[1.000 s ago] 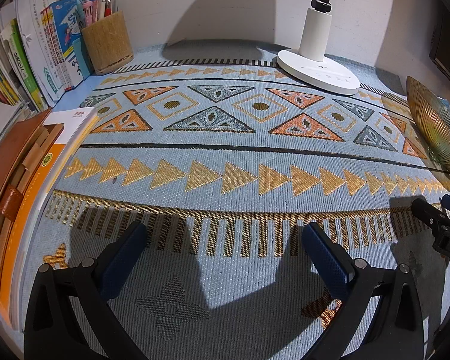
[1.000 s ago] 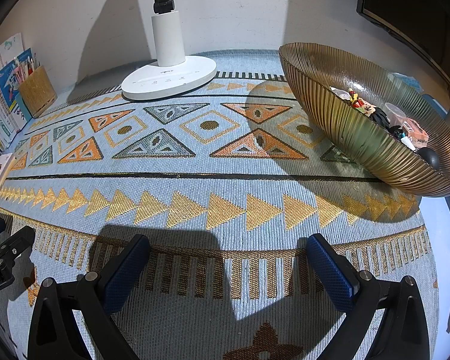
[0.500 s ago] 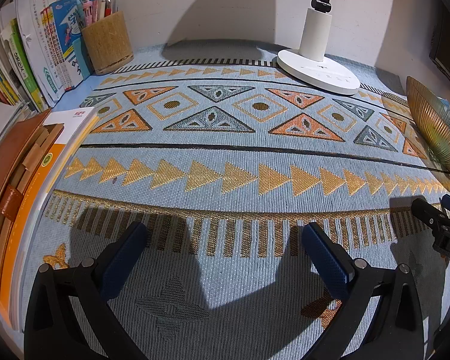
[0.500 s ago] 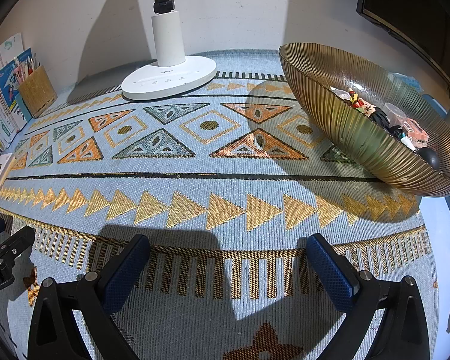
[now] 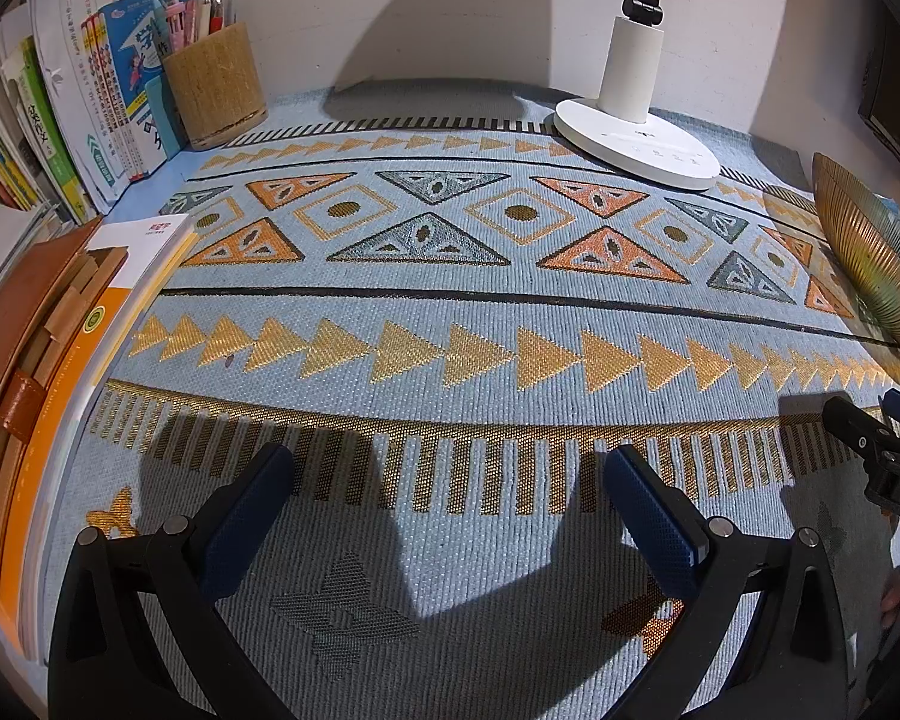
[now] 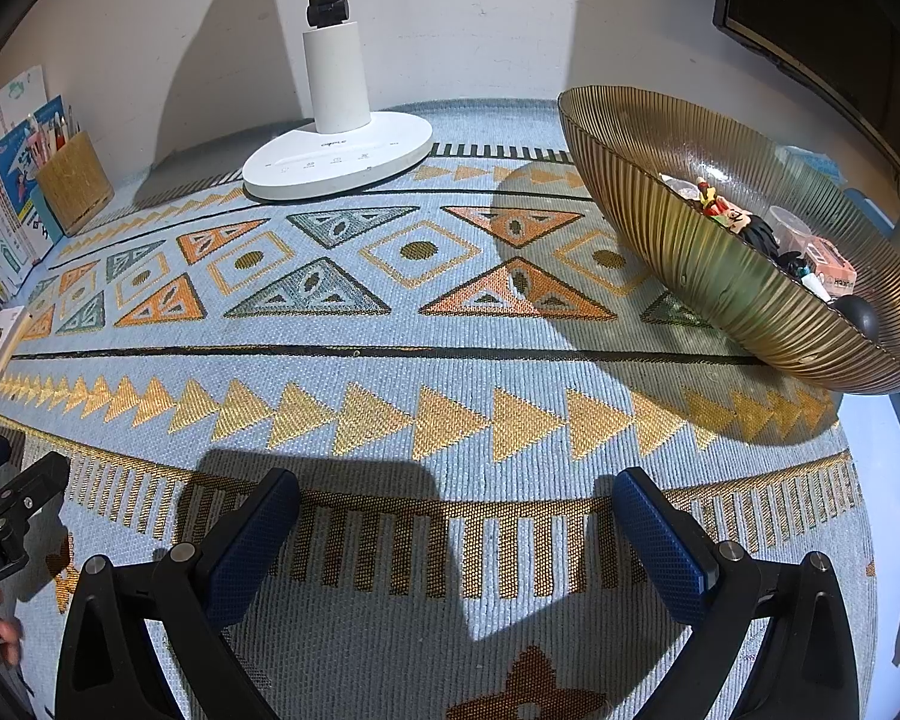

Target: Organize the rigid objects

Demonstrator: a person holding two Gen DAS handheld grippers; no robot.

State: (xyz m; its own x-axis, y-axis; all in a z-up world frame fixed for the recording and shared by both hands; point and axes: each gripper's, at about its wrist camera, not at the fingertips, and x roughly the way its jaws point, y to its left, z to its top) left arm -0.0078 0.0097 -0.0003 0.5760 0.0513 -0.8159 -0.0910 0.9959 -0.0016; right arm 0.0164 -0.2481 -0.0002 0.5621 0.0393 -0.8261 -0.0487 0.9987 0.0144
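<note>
Both our grippers, left [image 5: 444, 480] and right [image 6: 456, 507], hover low over the patterned desk mat [image 6: 390, 372], jaws spread wide, holding nothing. Small rigid toys [image 6: 744, 228] lie in the ribbed gold bowl [image 6: 690, 252], far right. We judge them light, hard, maybe slippery; pinch across the bodies.

Looks like a home study corner: a worktop against a plain wall, covered by a woven patterned cloth [image 5: 450, 312], with a white desk lamp [image 5: 636, 138], a pen cup [image 5: 213, 84], schoolbooks [image 5: 90, 108] stacked left, and a ribbed gold bowl [image 6: 720, 264] of trinkets.
</note>
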